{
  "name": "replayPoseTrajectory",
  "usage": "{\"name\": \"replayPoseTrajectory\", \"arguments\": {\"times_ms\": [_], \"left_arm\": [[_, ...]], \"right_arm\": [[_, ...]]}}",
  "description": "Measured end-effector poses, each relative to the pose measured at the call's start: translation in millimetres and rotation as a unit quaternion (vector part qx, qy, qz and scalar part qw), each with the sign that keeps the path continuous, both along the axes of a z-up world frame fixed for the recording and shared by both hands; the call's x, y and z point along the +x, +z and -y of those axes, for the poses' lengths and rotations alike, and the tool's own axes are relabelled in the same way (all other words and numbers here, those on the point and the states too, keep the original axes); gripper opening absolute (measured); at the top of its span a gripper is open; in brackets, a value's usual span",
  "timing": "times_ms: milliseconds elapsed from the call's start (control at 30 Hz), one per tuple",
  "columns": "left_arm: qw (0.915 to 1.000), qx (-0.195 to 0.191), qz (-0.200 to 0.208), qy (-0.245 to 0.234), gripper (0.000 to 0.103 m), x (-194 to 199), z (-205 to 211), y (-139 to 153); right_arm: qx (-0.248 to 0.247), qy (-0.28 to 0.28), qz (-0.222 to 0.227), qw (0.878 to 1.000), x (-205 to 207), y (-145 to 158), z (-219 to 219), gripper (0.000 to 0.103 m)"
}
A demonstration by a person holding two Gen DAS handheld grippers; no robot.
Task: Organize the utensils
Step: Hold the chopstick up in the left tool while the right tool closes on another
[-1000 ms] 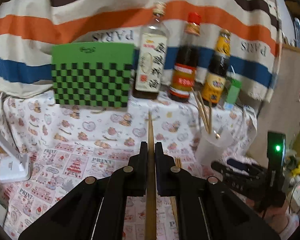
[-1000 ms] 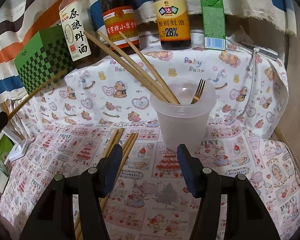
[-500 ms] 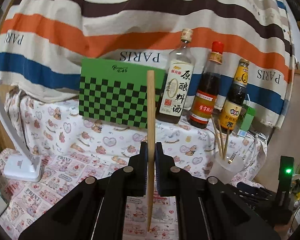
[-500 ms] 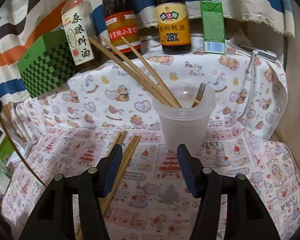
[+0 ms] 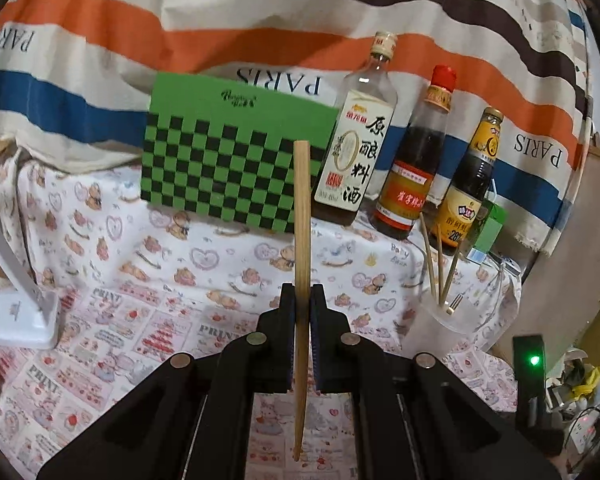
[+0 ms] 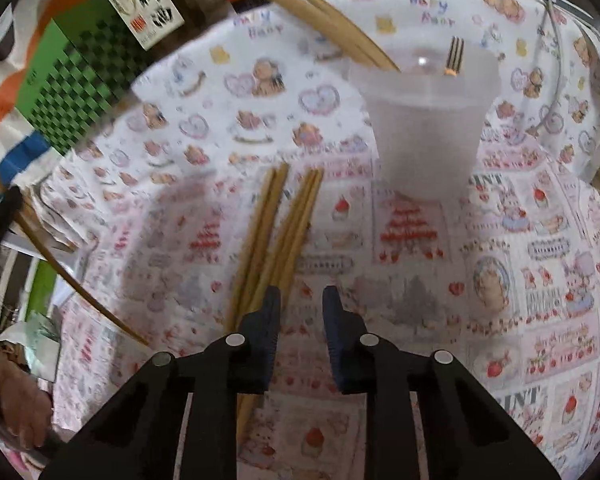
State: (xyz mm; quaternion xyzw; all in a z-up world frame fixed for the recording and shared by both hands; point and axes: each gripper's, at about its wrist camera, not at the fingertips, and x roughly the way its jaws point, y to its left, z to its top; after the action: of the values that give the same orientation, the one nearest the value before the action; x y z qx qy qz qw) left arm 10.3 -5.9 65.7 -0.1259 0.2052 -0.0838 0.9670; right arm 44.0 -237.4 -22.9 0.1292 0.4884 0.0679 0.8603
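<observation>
Upright, left gripper (image 5: 300, 300) clamps chopstick (image 5: 301, 216); right gripper (image 6: 301, 300) tilts down, closing.

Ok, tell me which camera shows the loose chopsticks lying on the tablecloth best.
The right wrist view: the loose chopsticks lie in plain sight on the tablecloth, just left of the right gripper, whose jaws are closing on nothing. The left wrist view shows none of them, only the single chopstick clamped in the left gripper.

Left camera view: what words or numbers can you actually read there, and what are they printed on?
"PARIS", upside down: striped cloth.
"原酿料酒": clear bottle.
"28%": yellow-labelled bottle.
"PRINT": tablecloth.
Red-capped bottle label and green box logo: too blurred.
</observation>
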Motion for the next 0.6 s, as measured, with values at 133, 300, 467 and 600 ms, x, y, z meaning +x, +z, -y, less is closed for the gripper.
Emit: {"name": "replayPoseTrajectory", "arguments": {"times_ms": [133,300,467,600], "left_arm": [[0.9996,0.020,0.010,0.020,0.006,-2,-1,2],[0.9995,0.015,-0.006,0.027,0.006,6,-6,-4],[0.9994,0.003,-0.021,0.029,0.006,10,-10,-9],[0.9992,0.005,-0.020,0.033,0.006,8,-10,-8]], "right_arm": [[-0.008,0.013,-0.005,1.000,-1,-10,-11,0.025],[-0.024,0.010,-0.013,1.000,4,-13,-21,0.025],[-0.047,0.009,-0.030,0.998,1,-16,-23,0.025],[-0.077,0.015,-0.034,0.996,1,-14,-34,0.025]]}}
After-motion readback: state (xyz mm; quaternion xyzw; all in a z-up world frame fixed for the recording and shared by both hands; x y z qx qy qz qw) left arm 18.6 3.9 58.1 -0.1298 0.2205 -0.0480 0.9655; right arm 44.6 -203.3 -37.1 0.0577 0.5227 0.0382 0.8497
